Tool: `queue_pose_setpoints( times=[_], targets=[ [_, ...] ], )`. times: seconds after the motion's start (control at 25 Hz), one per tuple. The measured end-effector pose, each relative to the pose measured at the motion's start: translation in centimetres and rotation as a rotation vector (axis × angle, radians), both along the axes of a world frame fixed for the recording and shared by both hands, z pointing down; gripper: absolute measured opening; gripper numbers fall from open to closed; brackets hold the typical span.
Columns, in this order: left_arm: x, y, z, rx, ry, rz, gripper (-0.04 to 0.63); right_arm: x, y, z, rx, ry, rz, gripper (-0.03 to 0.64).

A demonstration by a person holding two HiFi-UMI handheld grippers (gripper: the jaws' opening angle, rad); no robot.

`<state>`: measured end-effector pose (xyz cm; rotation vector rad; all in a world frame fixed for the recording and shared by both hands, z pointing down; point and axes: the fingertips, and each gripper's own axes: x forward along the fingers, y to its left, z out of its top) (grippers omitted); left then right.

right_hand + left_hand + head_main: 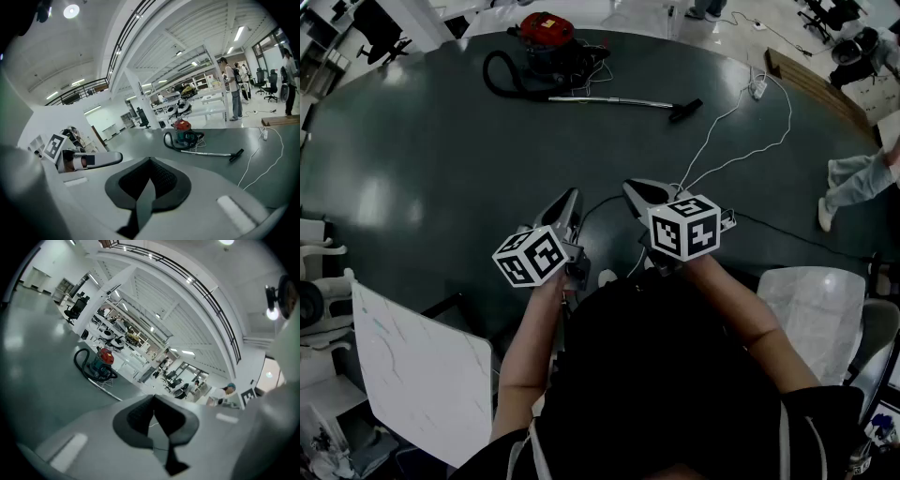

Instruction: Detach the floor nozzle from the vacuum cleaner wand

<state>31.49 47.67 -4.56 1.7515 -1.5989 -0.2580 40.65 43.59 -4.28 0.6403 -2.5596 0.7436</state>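
Note:
A red and teal canister vacuum cleaner point(547, 37) stands at the far side of the dark green floor, its black hose point(500, 77) looped beside it. A thin metal wand point(609, 101) runs rightward from it and ends in a black floor nozzle point(685, 111). The vacuum point(184, 132), wand point(206, 153) and nozzle point(236, 155) also show in the right gripper view, and the vacuum point(102, 363) in the left gripper view. My left gripper point(570, 204) and right gripper point(639, 194) are held close to my body, well short of the nozzle. Both are shut with nothing between their jaws.
A white power cable point(741, 131) snakes over the floor from a socket strip point(758, 88) toward my right hand. A marbled white board point(408, 370) lies at the lower left and a white chair point(820, 309) at the lower right. A person's legs point(853, 183) stand at the right edge.

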Motion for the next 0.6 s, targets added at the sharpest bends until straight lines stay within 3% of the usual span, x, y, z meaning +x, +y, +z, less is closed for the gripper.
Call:
queue_pose_setpoints(
  times=[0.32,0.6],
  targets=[
    [-0.3,0.4,-0.2,0.009,-0.007,-0.009,0.008,-0.1,0.3,0.1,0.02,0.008,-0.003,-0.008],
    [-0.4,1.6,-0.9,0.066,0.02,0.022,0.008,-0.9,1.4,-0.6,0.024,-0.071,-0.02,-0.006]
  ],
)
